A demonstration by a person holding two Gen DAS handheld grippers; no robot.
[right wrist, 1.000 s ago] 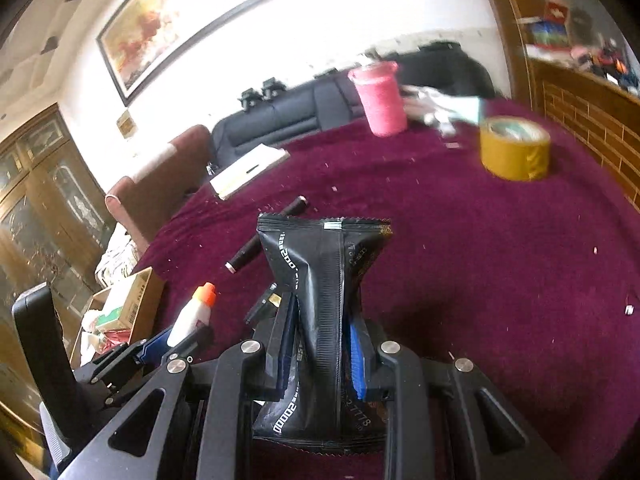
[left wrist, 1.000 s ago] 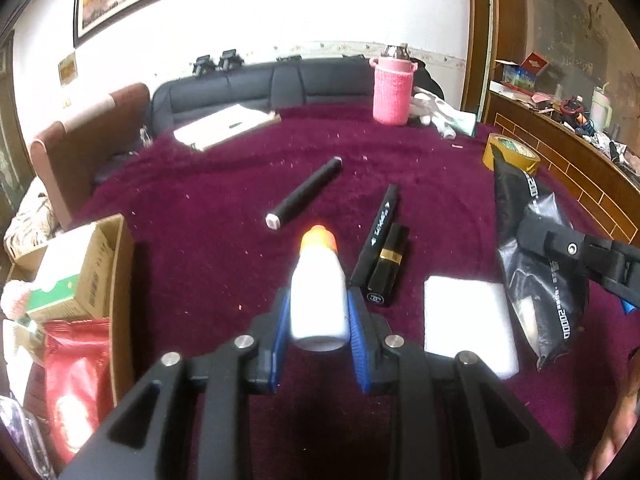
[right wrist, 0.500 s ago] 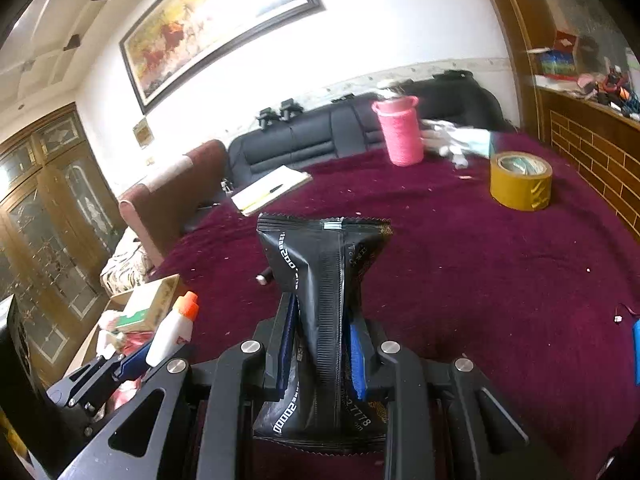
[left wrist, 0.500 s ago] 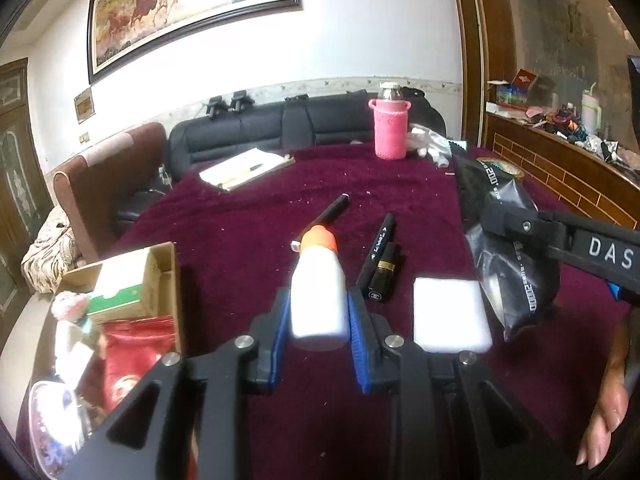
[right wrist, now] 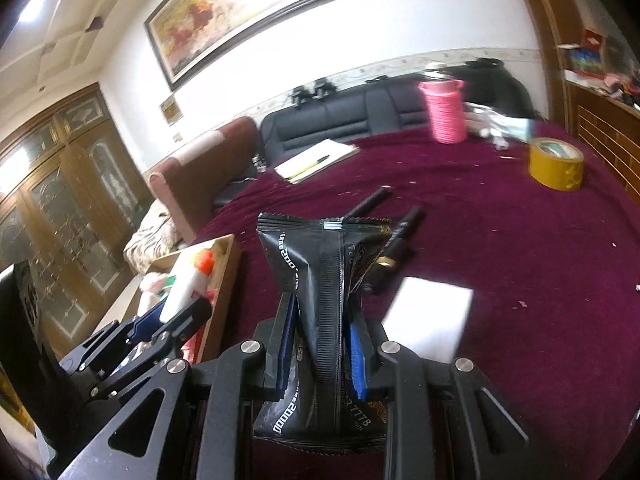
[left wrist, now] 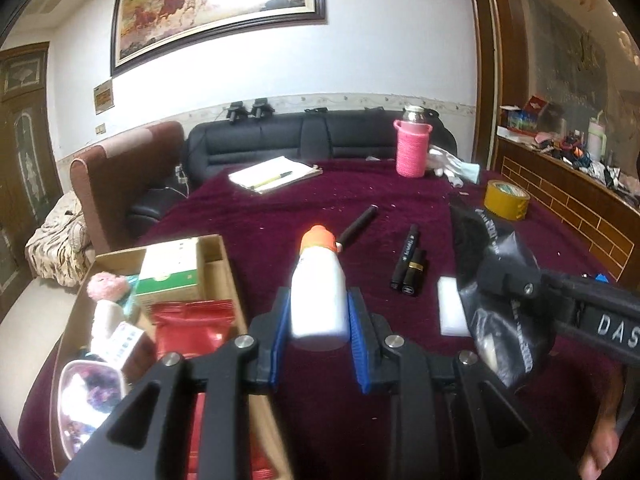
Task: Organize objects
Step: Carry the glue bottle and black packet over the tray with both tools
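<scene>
My left gripper (left wrist: pixel 318 312) is shut on a white bottle with an orange cap (left wrist: pixel 318 288), held above the maroon tablecloth beside the cardboard box (left wrist: pixel 224 276). My right gripper (right wrist: pixel 320 320) is shut on a black foil packet (right wrist: pixel 324 280), lifted off the cloth. From the left wrist view the packet (left wrist: pixel 496 264) and the right gripper (left wrist: pixel 516 284) hang at the right. The right wrist view shows the bottle (right wrist: pixel 188 284) and left gripper (right wrist: pixel 176 316) over the box (right wrist: pixel 224 280). On the cloth lie a black pen (left wrist: pixel 360 222), a black marker (left wrist: pixel 406 256), a lipstick (left wrist: pixel 414 270) and a white pad (left wrist: pixel 450 312).
The box holds a green-and-white carton (left wrist: pixel 172 272), a red packet (left wrist: pixel 192 328), a pink plush (left wrist: pixel 108 286) and other items. Farther back stand a pink-sleeved bottle (left wrist: pixel 412 148), a notebook with pen (left wrist: pixel 274 174) and a yellow tape roll (left wrist: pixel 506 200). A sofa and armchair lie beyond.
Both grippers have drawn back, risen and shifted left, each keeping its grip. The box now fills more of the left wrist view, and the items on the cloth look farther away.
</scene>
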